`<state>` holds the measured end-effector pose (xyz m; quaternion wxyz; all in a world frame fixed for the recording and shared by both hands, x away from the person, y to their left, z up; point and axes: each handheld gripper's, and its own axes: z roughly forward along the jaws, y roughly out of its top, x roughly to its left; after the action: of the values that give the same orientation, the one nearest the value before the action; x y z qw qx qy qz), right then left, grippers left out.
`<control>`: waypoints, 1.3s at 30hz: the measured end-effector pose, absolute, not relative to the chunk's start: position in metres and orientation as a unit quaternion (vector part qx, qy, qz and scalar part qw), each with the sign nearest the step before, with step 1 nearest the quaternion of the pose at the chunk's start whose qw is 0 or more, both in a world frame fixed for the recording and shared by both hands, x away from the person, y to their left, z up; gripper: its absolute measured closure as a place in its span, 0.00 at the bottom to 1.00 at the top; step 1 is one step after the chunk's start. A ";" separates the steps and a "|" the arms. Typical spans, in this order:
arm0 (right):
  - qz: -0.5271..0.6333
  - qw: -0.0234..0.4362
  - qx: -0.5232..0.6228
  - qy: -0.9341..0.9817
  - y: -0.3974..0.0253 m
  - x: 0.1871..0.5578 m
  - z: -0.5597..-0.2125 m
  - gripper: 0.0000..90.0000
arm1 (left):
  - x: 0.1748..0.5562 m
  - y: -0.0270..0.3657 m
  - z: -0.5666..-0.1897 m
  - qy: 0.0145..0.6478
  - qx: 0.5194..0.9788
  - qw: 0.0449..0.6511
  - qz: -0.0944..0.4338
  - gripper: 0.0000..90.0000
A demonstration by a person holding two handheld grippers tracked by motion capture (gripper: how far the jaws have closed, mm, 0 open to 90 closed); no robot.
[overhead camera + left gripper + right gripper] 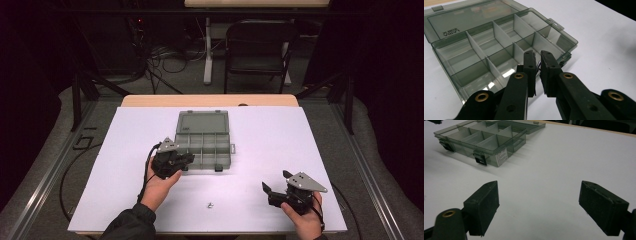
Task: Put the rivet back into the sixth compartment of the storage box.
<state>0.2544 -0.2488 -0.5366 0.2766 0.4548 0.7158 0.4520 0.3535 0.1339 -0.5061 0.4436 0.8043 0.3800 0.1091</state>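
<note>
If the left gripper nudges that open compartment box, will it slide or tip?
The compartment box looks like thin clear plastic with empty compartments, so probably light. It sits flat on the smooth white table, so likely slides rather than tips. Its open lid may flex or swing at the hinge.

Open white table [280,145] across the frame's right and bottom; blocked mid-frame by organizer box [204,142], small screw [210,204] lower centre.

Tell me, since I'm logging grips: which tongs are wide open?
The right tongs: their jaws stand far apart, whereas on the left tongs they almost touch.
</note>
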 end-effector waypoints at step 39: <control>0.451 0.273 0.451 0.720 -0.249 0.255 -0.536 0.18 | 0.367 0.127 -0.526 0.410 0.799 0.424 0.112 0.72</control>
<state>0.2545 -0.2485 -0.5365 0.2735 0.4513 0.7197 0.4512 0.3668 0.1265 -0.5258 0.4244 0.7994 0.4102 0.1122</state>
